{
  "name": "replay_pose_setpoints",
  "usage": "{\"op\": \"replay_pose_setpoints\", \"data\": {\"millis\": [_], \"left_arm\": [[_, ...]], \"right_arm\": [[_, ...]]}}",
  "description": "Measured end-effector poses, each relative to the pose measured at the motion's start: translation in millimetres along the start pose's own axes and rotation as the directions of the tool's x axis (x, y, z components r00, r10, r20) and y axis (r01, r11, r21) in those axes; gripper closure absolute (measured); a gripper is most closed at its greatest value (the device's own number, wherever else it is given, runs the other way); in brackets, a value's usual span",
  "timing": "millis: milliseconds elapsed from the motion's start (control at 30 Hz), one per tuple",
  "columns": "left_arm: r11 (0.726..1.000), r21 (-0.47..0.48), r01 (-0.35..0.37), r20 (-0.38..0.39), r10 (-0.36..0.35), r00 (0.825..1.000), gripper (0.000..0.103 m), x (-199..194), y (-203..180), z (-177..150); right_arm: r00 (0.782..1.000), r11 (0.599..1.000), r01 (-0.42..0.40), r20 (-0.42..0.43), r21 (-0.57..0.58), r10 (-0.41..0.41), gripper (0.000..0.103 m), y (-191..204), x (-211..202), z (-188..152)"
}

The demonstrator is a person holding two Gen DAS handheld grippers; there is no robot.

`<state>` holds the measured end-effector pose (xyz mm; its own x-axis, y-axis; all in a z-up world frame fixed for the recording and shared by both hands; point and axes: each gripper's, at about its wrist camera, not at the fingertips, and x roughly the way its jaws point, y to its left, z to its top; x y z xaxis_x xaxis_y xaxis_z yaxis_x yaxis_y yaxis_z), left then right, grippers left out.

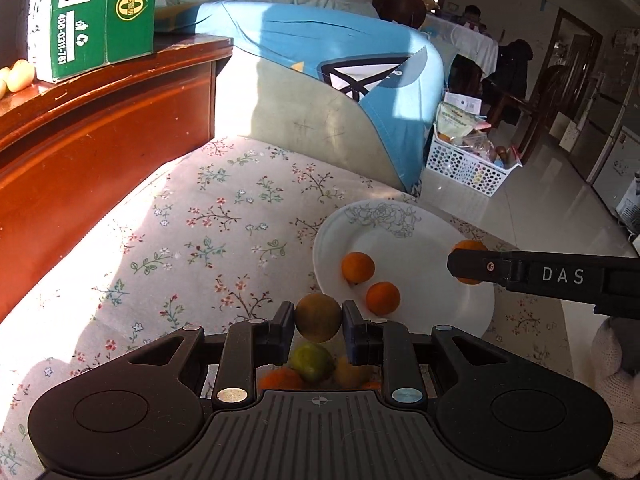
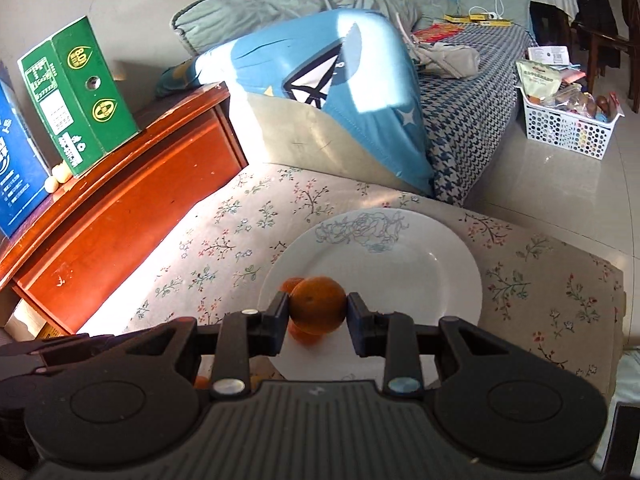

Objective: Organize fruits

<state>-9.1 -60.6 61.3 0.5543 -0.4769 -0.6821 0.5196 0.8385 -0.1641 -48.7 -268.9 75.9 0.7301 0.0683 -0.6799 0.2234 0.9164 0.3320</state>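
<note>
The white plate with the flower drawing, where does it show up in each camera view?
Left wrist: the white plate sits right of centre, two oranges on it.
Right wrist: the white plate sits at centre, just beyond the fingers.
Shared landmark: the green carton on the wooden cabinet, upper left in both.

Sunlight falls across a floral-covered cushion (image 2: 248, 248); beside it stands a reddish wooden cabinet (image 2: 120, 184) bearing a green carton (image 2: 80, 96); a blue pillow (image 2: 320, 64) leans behind; a white perforated basket (image 2: 568, 128) sits on the glossy tiled floor (image 2: 560, 200).
</note>
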Motion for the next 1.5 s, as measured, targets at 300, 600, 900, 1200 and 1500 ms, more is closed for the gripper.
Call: {"op": "replay_pose_setpoints", "data": {"millis": [300, 600, 900, 1200, 1500], "left_arm": [[0.997, 0.047, 0.059, -0.057, -0.057, 0.997, 0.080, 34.1, -38.7, -6.4], [0.995, 0.052, 0.085, -0.100, -0.079, 0.992, 0.080, 64.5, -56.5, -9.4], [0.997, 0.049, 0.062, -0.069, -0.059, 0.996, 0.040, 60.6, -61.6, 2.0], [0.992, 0.122, -0.029, -0.113, 0.043, 0.993, 0.026, 42.5, -54.6, 9.1], [0.987, 0.138, -0.083, -0.137, 0.102, 0.985, 0.026, 14.4, -22.2, 12.4]], "right_arm": [[0.996, 0.981, 0.049, -0.083, 0.186, -0.034, 0.072, -36.6, 12.3, -5.6], [0.991, 0.947, 0.073, -0.130, 0.311, -0.034, 0.070, -56.7, 22.3, -12.3], [0.995, 0.933, 0.059, -0.096, 0.354, -0.026, 0.068, -60.8, 17.6, -7.4], [0.997, 0.944, 0.040, -0.071, 0.329, -0.017, 0.056, -55.6, 9.2, -3.5], [0.997, 0.966, 0.014, -0.076, 0.260, 0.006, 0.051, -45.2, 5.2, -8.8]]}}
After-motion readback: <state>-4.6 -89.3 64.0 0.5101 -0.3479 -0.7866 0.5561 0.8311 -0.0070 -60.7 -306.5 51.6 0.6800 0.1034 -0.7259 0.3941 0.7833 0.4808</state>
